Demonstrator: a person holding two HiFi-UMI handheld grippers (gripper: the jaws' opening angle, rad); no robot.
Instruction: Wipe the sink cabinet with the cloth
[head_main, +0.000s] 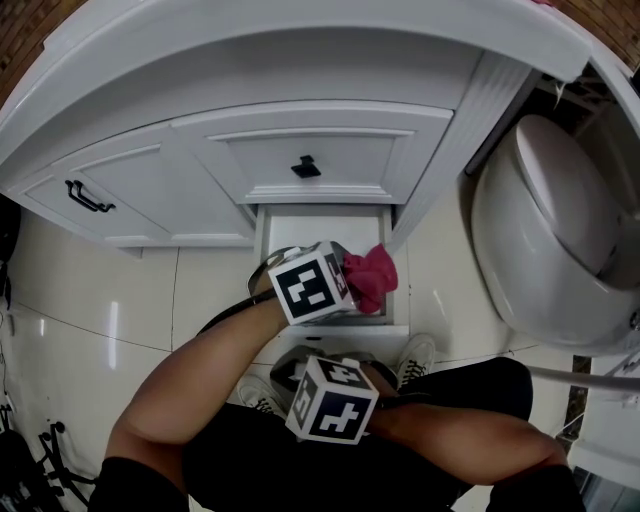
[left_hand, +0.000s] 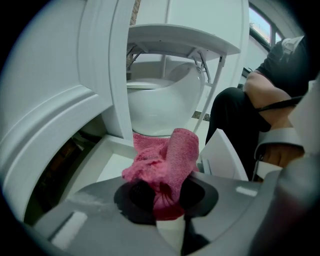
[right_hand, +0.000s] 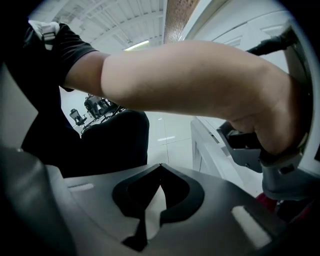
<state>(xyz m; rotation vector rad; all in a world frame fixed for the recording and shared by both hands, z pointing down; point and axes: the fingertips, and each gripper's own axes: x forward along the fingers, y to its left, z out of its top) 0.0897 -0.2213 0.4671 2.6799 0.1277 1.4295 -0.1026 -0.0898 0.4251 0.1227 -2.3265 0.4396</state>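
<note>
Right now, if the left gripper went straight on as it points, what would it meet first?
The left gripper, tongs shut on the pink cloth, points across the drawer rim toward the white toilet bowl. The cloth would probably reach the bowl first, though depth is unclear.

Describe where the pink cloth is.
The cloth is centre of the head view, clamped in the left gripper over the open drawer, beside the toilet.
</note>
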